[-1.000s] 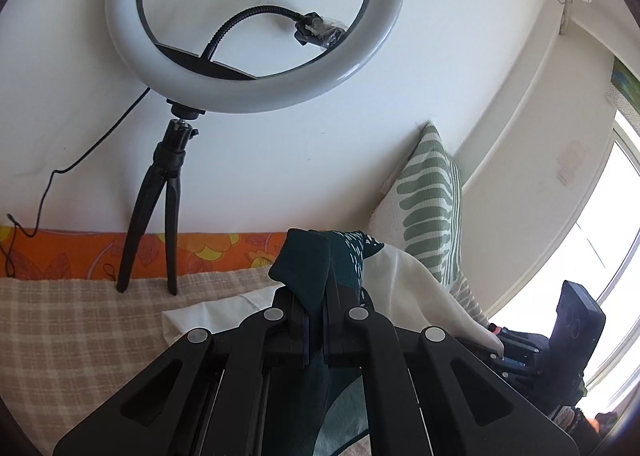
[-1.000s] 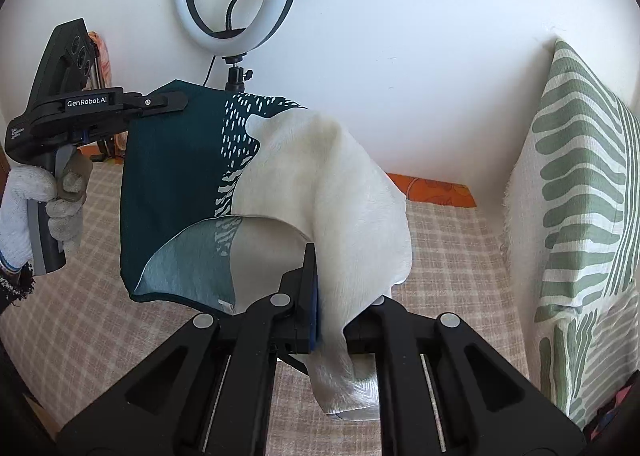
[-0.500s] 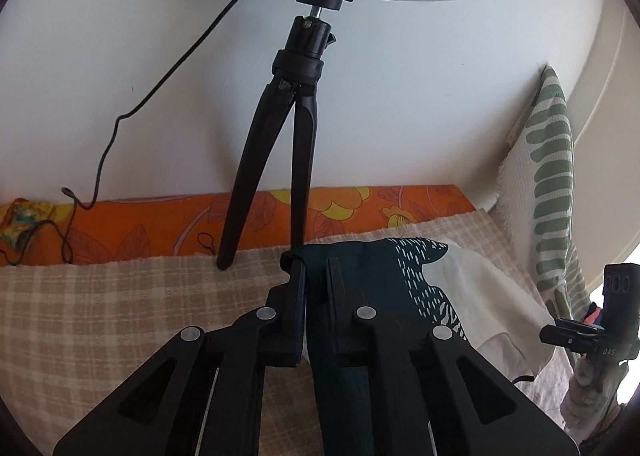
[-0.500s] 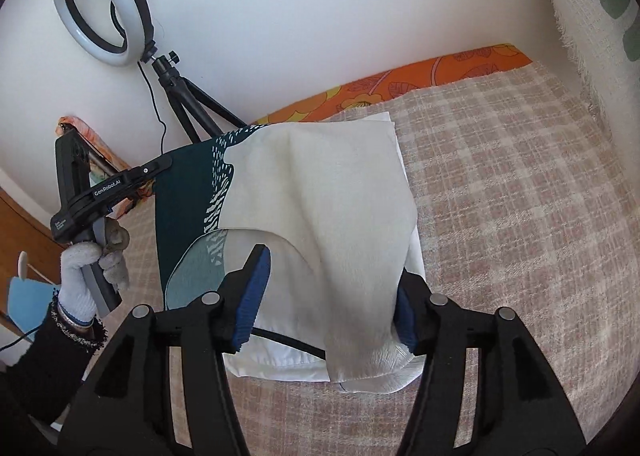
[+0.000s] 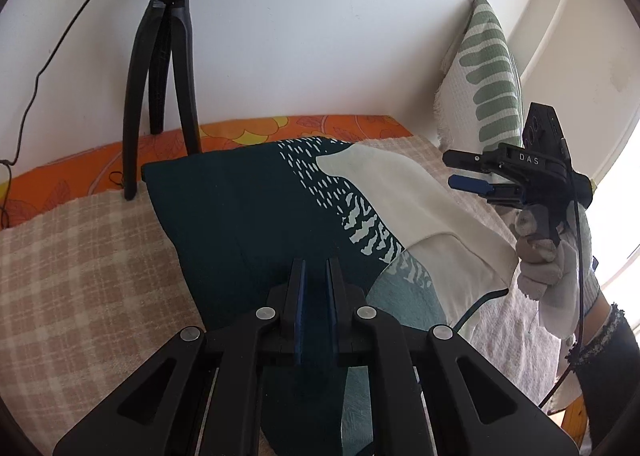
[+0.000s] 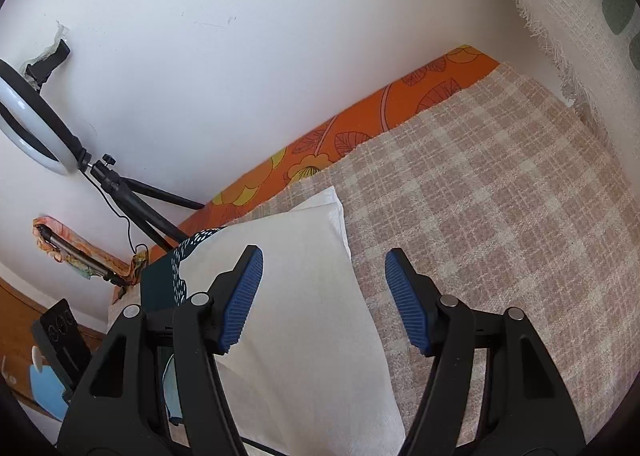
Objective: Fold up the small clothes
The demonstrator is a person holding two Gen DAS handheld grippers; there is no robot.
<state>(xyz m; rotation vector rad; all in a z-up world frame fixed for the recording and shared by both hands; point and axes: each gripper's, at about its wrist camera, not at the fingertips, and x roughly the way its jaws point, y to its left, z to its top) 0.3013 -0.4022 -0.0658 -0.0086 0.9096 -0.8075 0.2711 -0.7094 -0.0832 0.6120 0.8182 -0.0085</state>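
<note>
Cloth (image 5: 256,224) is lying on the checked blanket (image 5: 80,264), dark teal on one side and cream on the other, and the left gripper (image 5: 316,288) is sitting right at its near edge. The fingers look nearly together with what seems to be the teal hem between them, though I can't tell for sure that it's pinching. The right gripper (image 6: 324,296) is hovering over the cream half with its blue pads (image 6: 240,296) wide apart, holding nothing.

Biggest risk, I'm guessing: with only one side held, any pull from the left is going to drag the whole piece across the blanket and skew the fold. That weave looks grippy too, so the underside could be catching and bunching. There's also a thin dark cable (image 5: 476,304) running near the front corner, which might be getting snagged.

Further back, the black tripod (image 5: 160,96) is standing on the orange flowered sheet (image 5: 280,128), just beside the far corner of the cloth, so a big swing that way is asking for a knock. The ring light (image 6: 28,124) is sitting above it. A green leaf cushion (image 5: 488,92) is leaning against the wall on the right, well apart.
</note>
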